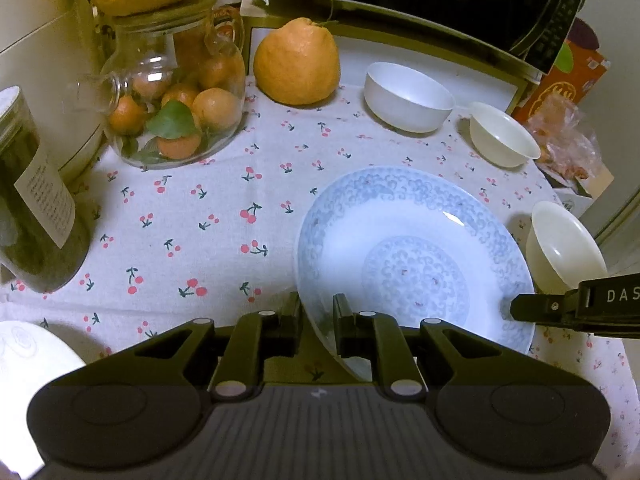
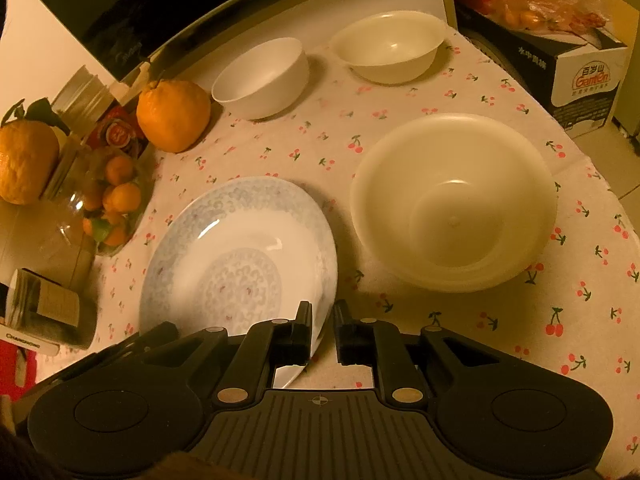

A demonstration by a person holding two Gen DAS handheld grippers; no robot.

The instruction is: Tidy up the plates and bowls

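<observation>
Both tools—left, right—clamped on the blue-patterned plate, its near rim hidden behind fingers.

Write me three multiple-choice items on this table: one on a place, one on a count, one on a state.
1. The orange fruit on the cloth lies, in the left wrist view:
A. left of the white bowl
B. in the plate
C. right of every bowl

2. Bowls in the right wrist view:
A. one
B. three
C. five

3. The left tool is:
A. open above a bowl
B. shut on the plate's rim
C. shut on a jar

Key:
1 A, the fruit stands on the cloth with the white bowl to its right.
2 B, one white bowl and two cream bowls show there.
3 B, the plate's near rim runs between its two nearly closed fingers.
</observation>
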